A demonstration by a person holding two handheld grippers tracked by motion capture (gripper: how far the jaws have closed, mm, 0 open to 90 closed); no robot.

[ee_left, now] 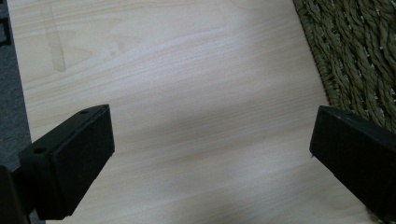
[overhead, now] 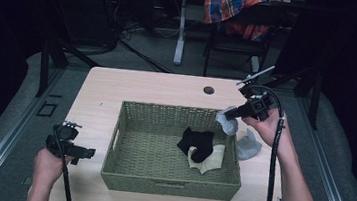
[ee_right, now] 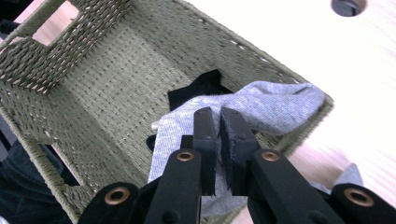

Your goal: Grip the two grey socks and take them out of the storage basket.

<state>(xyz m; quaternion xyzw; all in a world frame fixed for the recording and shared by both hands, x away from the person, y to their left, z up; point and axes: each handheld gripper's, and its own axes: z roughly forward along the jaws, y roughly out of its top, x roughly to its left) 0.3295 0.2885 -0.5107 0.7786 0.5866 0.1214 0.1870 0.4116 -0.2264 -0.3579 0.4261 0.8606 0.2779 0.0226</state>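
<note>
The right gripper (ee_right: 218,140), clamped on a grey sock (ee_right: 275,105), hung over the basket's (overhead: 167,185) right rim; the left gripper (overhead: 69,144) stood open left of it

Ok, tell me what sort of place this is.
Probably a lab or workshop set up for recording, not a home. A plain wooden table stands in a dark room, cables lie on the grey floor behind it, and a person holds the left gripper and right gripper by a woven basket.
</note>
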